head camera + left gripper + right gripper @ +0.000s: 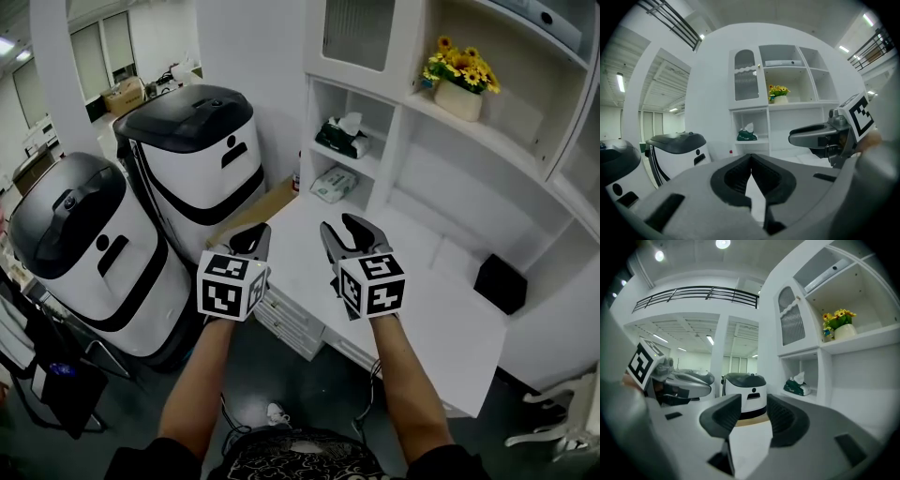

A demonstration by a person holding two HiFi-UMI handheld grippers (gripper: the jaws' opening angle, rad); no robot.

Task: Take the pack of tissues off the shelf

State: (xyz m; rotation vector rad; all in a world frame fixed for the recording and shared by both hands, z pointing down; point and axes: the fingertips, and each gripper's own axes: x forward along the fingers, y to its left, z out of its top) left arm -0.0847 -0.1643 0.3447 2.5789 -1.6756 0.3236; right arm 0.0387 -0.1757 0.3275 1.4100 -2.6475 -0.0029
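Observation:
A dark green pack of tissues point(341, 138) with a white tissue sticking out lies in the upper cubby of the white shelf point(398, 141); it also shows in the left gripper view as the green pack point(747, 135) and in the right gripper view as the green pack point(797, 387). A pale green pack point(334, 184) lies in the cubby below. Both grippers hover over the white desk's point(441, 314) near edge, well short of the shelf. My left gripper point(251, 240) point(751, 159) is shut and empty. My right gripper point(345, 231) point(753, 403) stands open with nothing between its jaws.
Two white bins with black lids point(199, 159) point(80, 244) stand left of the desk. A pot of yellow flowers point(460, 82) sits on a higher shelf. A black box point(500, 283) rests at the desk's right end. Desk drawers point(291, 323) lie below the grippers.

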